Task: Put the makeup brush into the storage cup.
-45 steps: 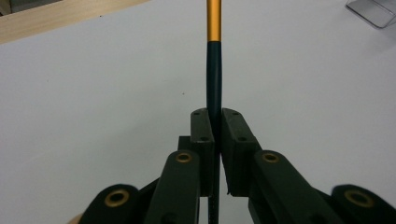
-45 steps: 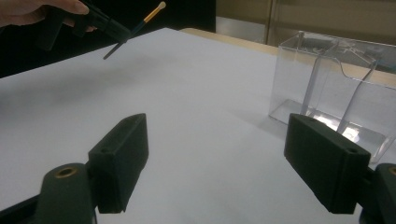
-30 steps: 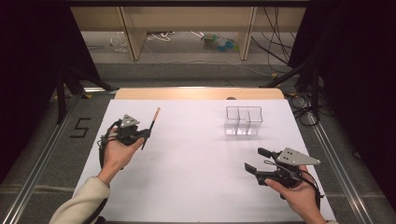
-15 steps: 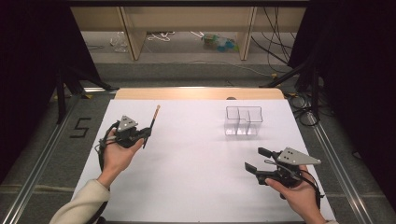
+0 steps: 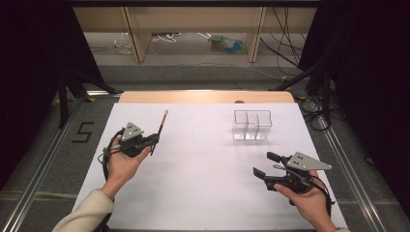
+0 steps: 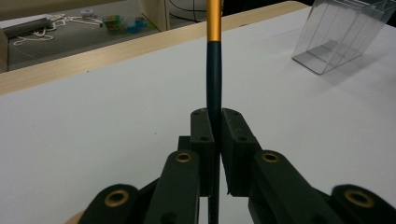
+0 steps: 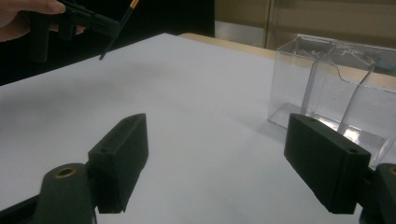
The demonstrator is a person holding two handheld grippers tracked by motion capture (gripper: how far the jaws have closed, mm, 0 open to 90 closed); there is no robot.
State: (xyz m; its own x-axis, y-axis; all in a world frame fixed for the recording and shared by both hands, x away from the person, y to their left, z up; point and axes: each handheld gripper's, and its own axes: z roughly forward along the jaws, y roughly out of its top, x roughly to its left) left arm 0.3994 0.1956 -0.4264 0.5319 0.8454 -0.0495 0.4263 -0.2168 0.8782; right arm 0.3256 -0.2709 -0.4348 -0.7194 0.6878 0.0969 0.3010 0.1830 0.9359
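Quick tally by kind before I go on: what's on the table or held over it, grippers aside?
Pens, dark with an orange band: 1, clamped in the left gripper
Clear divided containers: 1
Total: 2

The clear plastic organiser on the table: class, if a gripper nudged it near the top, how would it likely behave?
The clear organiser looks thin-walled and empty, so it is probably light and would slide on the smooth white table. It stands tall on a narrow base, so a high push may tip it. Its glossy walls look slippery for jaws.
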